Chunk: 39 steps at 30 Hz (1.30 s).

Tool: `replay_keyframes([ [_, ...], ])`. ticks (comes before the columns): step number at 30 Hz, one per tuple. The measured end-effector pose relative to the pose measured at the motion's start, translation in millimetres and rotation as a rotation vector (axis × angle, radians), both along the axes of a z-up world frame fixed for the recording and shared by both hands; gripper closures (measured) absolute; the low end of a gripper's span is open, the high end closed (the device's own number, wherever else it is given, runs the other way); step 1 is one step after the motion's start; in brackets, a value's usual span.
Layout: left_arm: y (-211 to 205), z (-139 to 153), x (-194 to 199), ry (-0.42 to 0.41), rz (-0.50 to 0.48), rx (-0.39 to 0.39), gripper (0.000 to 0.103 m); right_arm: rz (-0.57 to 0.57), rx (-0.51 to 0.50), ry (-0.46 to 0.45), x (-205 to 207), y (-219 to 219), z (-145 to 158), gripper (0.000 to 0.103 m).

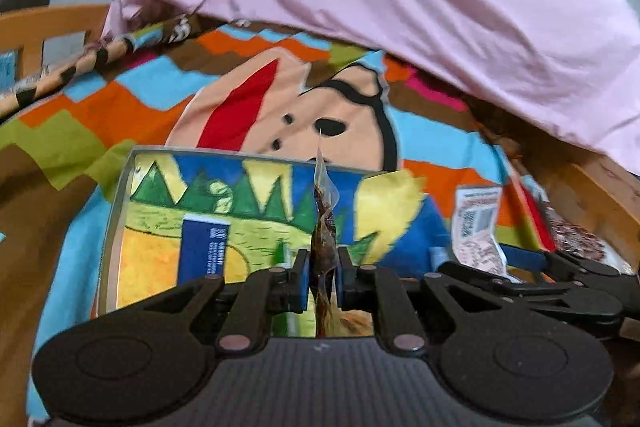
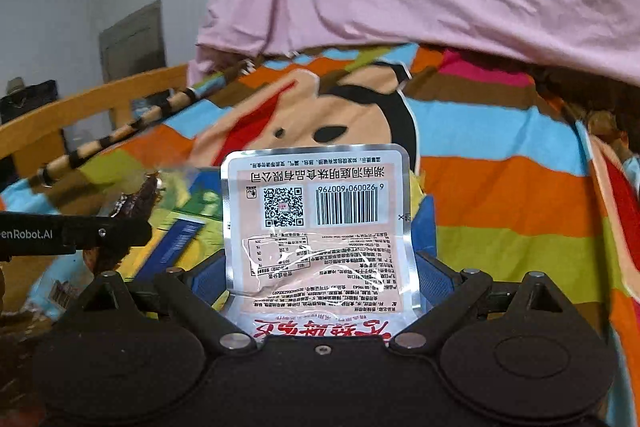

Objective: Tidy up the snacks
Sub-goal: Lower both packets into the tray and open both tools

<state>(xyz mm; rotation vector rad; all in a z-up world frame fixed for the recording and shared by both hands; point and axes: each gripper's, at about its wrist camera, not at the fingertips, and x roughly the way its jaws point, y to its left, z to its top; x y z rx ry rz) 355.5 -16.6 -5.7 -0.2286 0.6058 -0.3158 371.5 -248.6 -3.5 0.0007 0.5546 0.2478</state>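
Snack packets pinched between both tongs

Clear packet of brown snack, edge-on and upright, pinched between jaws above the painted tray. Pink-and-silver snack packet, barcode side up, held upright. Blue box lying in tray.
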Motion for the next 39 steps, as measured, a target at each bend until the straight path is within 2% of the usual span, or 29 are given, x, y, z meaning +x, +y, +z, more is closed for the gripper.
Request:
replay_keyframes([
  [6, 9, -31, 21, 0.045, 0.033, -0.006, 0.09, -0.021, -0.028, 0.025, 22, 7, -33, 0.008],
  [11, 10, -47, 30, 0.074, 0.038, 0.0, 0.09, -0.028, -0.049, 0.041, 32, 12, -49, 0.008],
  [19, 13, -57, 40, 0.127, 0.05, -0.025, 0.09, -0.029, -0.081, 0.052, 40, 17, -60, 0.008],
  [26, 11, -57, 40, 0.131, 0.059, -0.017, 0.087, -0.029, -0.087, 0.069, 43, 19, -62, 0.007],
  [28, 11, -56, 39, 0.131, 0.069, -0.007, 0.078, -0.028, -0.091, 0.072, 44, 20, -61, 0.007],
  [30, 12, -55, 37, 0.126, 0.086, -0.003, 0.057, -0.025, -0.094, 0.077, 44, 20, -60, 0.007],
  [32, 14, -53, 34, 0.125, 0.095, -0.012, 0.047, -0.022, -0.094, 0.078, 44, 20, -59, 0.006],
  [35, 15, -49, 28, 0.119, 0.104, -0.01, 0.038, -0.013, -0.091, 0.068, 41, 21, -55, 0.001],
  [39, 17, -39, 21, 0.094, 0.112, -0.017, 0.026, -0.006, -0.11, 0.04, 39, 23, -46, 0.001],
])
